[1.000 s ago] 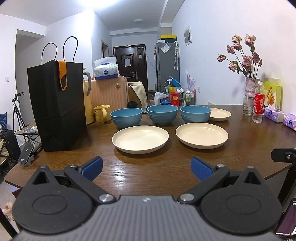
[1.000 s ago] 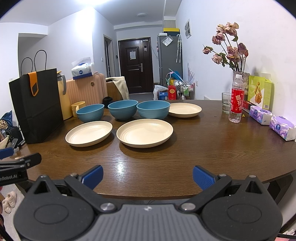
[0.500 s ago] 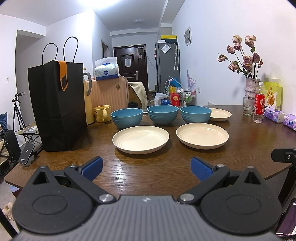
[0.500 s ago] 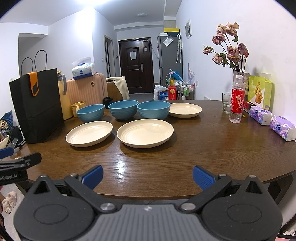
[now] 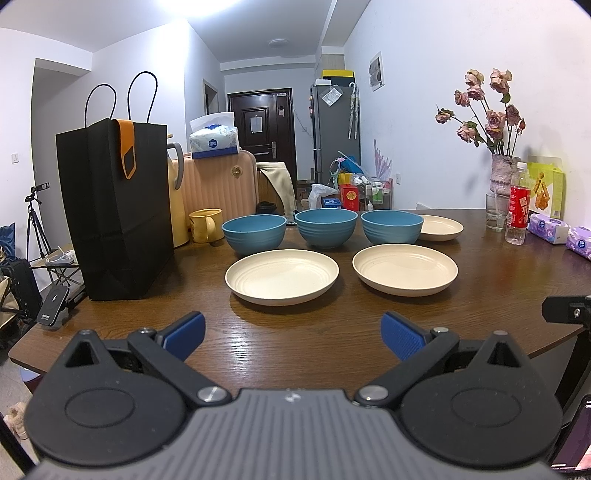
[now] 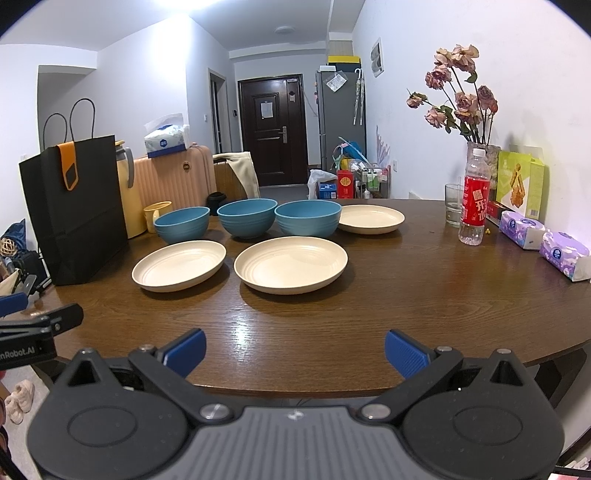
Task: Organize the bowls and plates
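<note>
Bowls (image 5: 326, 228) and plates (image 5: 282, 276) sit empty on table (image 6: 406, 295), both grippers' jaws released

We see white walls (image 6: 147, 92) and a dark brown door (image 6: 271, 129) at the hallway's far end, beside a grey fridge (image 6: 340, 118). A ceiling lamp (image 6: 283, 29) sits above the hallway. A pink suitcase (image 5: 218, 181) stands beyond the far left edge of the dark wooden table (image 5: 332, 332).
</note>
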